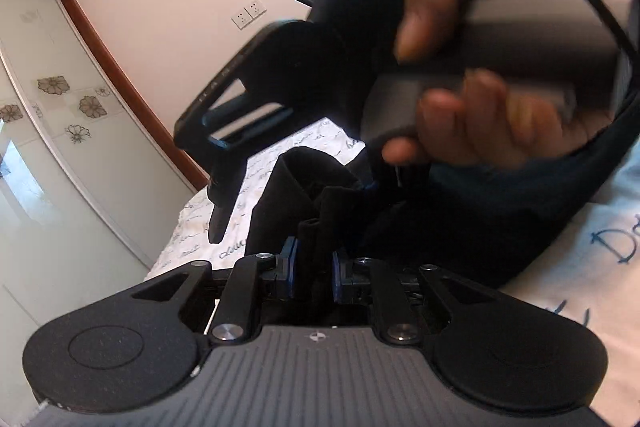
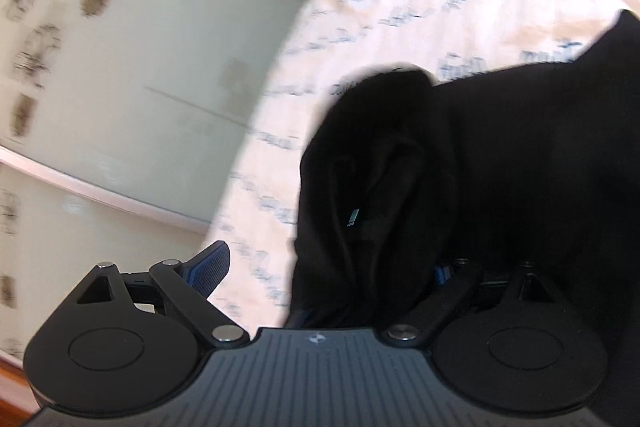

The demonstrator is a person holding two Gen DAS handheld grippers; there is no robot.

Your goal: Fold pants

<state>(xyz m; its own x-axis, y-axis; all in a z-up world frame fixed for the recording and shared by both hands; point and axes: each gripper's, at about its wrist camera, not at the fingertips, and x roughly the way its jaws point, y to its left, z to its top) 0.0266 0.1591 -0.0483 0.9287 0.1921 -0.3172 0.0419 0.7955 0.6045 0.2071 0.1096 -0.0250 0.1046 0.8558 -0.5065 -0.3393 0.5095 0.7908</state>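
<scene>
Left gripper (image 1: 314,269): we see its blue pads pinched on a bunched fold of the black pants (image 1: 320,195), the cloth rising from between them. The pants lie heaped on a bed sheet (image 1: 592,267) printed with script. Right gripper (image 2: 320,279): jaws wide apart; pants cloth (image 2: 460,167) drapes over its right finger, the left finger (image 2: 210,265) stands bare over the sheet. In the left view a hand (image 1: 480,75) grips that gripper's grey handle. A wardrobe door (image 1: 52,115) with flower prints stands beside the bed.
</scene>
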